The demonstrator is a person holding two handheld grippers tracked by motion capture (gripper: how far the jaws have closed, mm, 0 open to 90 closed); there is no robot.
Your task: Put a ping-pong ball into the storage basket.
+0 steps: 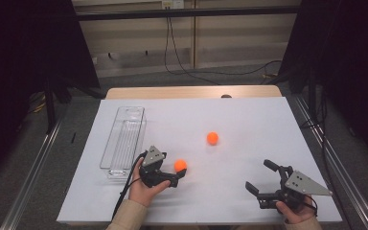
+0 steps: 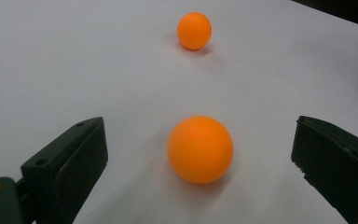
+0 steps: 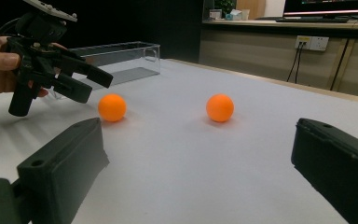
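Note:
Two orange balls lie on the white table sheet (image 1: 249,120). The nearer ball (image 1: 180,165) (image 2: 200,149) (image 3: 112,107) rests on the sheet between the jaws of my left gripper (image 1: 179,172) (image 2: 198,128) (image 3: 95,84), which is open and does not touch it. The second ball (image 1: 212,138) (image 2: 194,31) (image 3: 220,108) lies farther off, alone. My right gripper (image 1: 259,176) (image 3: 199,128) is open near the front right edge, with nothing between its jaws.
A clear plastic tray (image 1: 123,139) (image 3: 121,58) lies lengthwise at the left of the sheet, just behind my left hand. Dark curtains stand at both sides, and cables run over the floor behind the table.

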